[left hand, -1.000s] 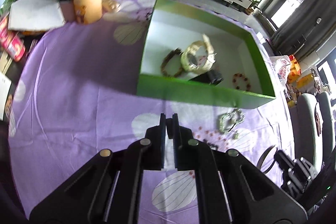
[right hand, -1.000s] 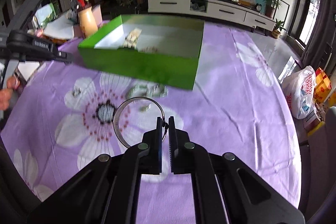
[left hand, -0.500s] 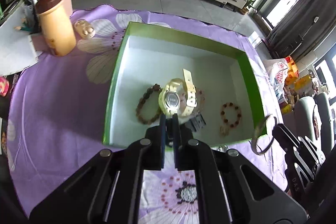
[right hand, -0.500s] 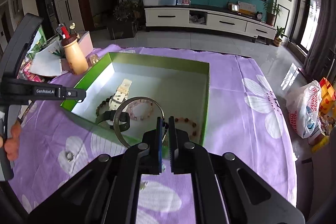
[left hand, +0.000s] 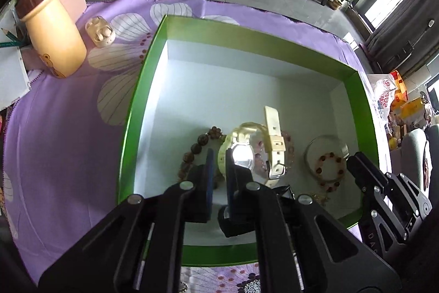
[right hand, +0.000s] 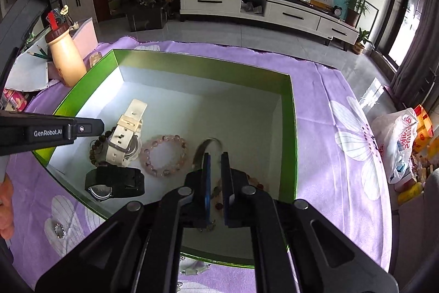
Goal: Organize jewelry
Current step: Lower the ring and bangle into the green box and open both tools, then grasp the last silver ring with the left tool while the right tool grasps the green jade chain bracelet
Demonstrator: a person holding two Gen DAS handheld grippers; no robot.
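Note:
A green box with a white floor sits on the purple flowered cloth; it also shows in the right wrist view. Inside lie a cream watch, a brown bead bracelet, a pink bead bracelet, a black watch, a red bead bracelet and a silver bangle. My left gripper hovers over the box, slightly open and empty. My right gripper is slightly open over the box, and the bangle lies free just ahead of its tips.
A tan bottle and a small cream case stand left of the box. Silver pieces lie on the cloth near the box's front edge. A plastic bag sits past the table's right edge.
Both grippers moved forward over the box. The right gripper, which held the silver bangle, has opened and the bangle now lies in the box. The left gripper opened slightly.

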